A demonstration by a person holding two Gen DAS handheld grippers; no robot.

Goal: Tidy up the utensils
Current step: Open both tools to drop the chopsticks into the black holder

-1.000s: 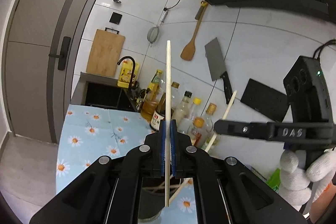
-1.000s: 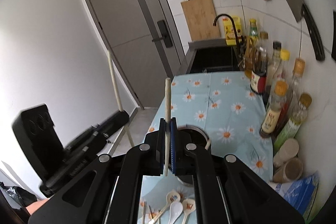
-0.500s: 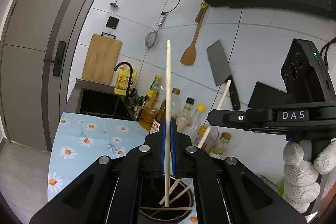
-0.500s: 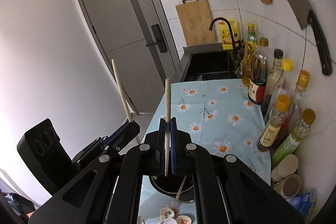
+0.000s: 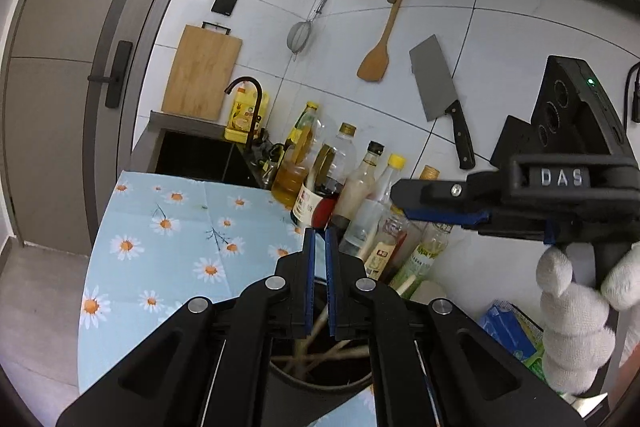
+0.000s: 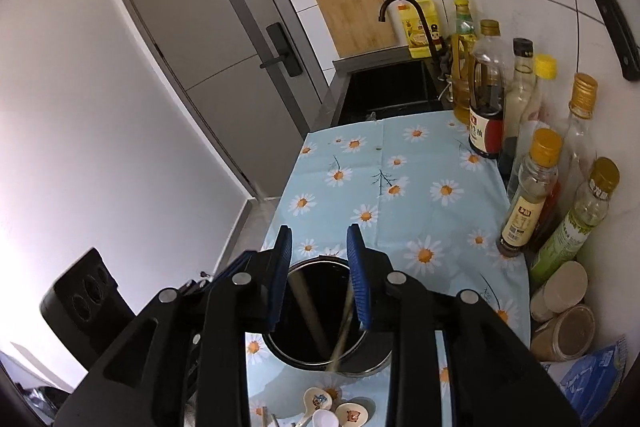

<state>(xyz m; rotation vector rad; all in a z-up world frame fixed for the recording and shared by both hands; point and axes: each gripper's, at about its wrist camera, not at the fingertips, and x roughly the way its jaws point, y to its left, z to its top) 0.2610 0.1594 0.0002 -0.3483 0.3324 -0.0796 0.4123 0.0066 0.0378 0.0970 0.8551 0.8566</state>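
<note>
A dark round utensil holder [image 6: 320,323] stands on the daisy tablecloth [image 6: 400,179], with several wooden chopsticks [image 5: 320,351] lying inside it. My left gripper [image 5: 320,239] hovers right above the holder [image 5: 324,371], jaws slightly apart and empty. My right gripper [image 6: 319,239] is open and empty above the holder's rim; it also shows in the left wrist view [image 5: 440,203], held by a white-gloved hand. Small ceramic spoons [image 6: 332,407] lie on the cloth just in front of the holder.
A row of sauce and oil bottles [image 6: 528,195] lines the tiled wall on the right, with two jars [image 6: 564,311] near them. A sink [image 6: 392,87] with a black tap lies at the far end. A cleaver [image 5: 440,99] and spatula hang on the wall.
Both grippers held a chopstick upright; both have opened and the chopsticks have dropped into the holder. The right gripper opened wider than the left.
</note>
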